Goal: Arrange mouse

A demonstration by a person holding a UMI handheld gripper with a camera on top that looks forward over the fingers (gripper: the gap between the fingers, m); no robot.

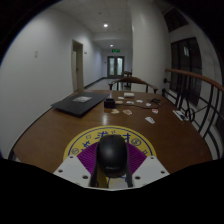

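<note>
One gripper (112,178) is seen at the bottom centre of the frame, aimed forward and slightly down. Two white fingers (72,170) are spread apart, one at lower left, one at lower right, each angled inward toward the frame's bottom middle. The jaws are held wide (no contact between the tips). A dark rounded object is framed between them, with a gap visible on either side. The coloured pads cannot be made out. No hand or sleeve is shown.
</note>
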